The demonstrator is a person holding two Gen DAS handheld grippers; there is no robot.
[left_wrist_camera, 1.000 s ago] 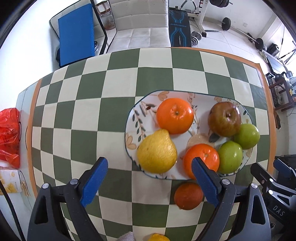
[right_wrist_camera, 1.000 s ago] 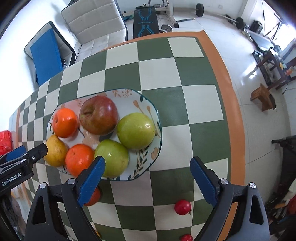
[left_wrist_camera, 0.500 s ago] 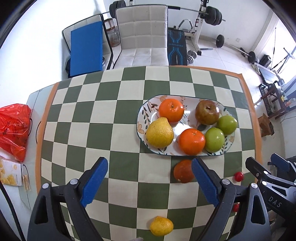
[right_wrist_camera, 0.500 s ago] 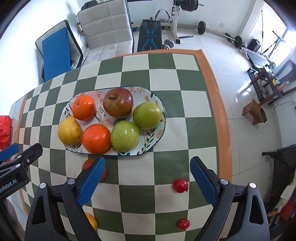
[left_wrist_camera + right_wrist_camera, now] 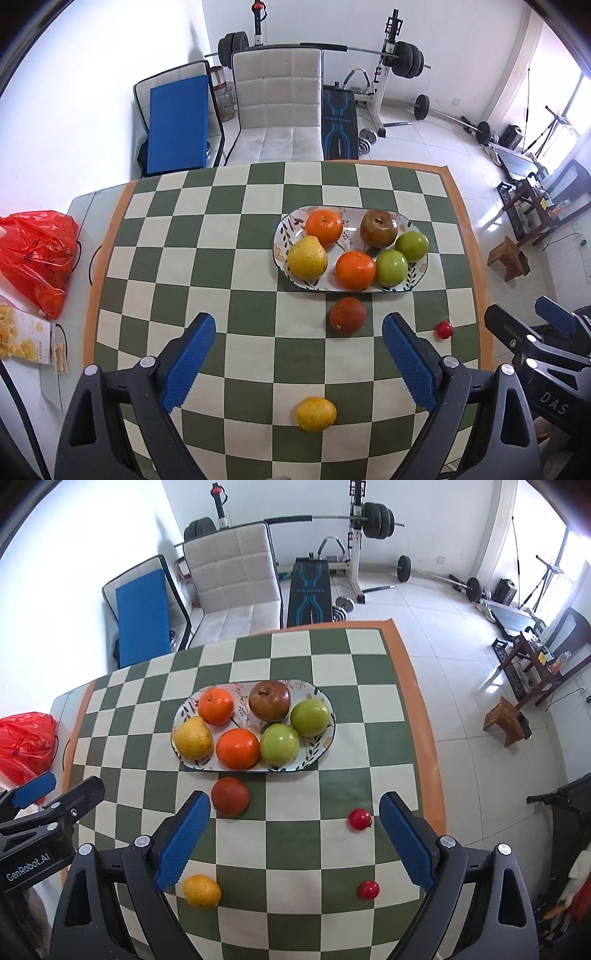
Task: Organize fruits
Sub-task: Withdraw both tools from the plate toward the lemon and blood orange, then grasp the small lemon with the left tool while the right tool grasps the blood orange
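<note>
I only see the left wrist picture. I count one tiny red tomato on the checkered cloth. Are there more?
Observer: Yes. The right wrist view shows a second small red tomato, nearer the camera than the first small red tomato. Both lie loose on the green-and-cream checkered tablecloth.
Operator: Is the other hand-held gripper holding something?
Observer: No. The right hand-held gripper is wide open, with nothing between its blue pads.
</note>
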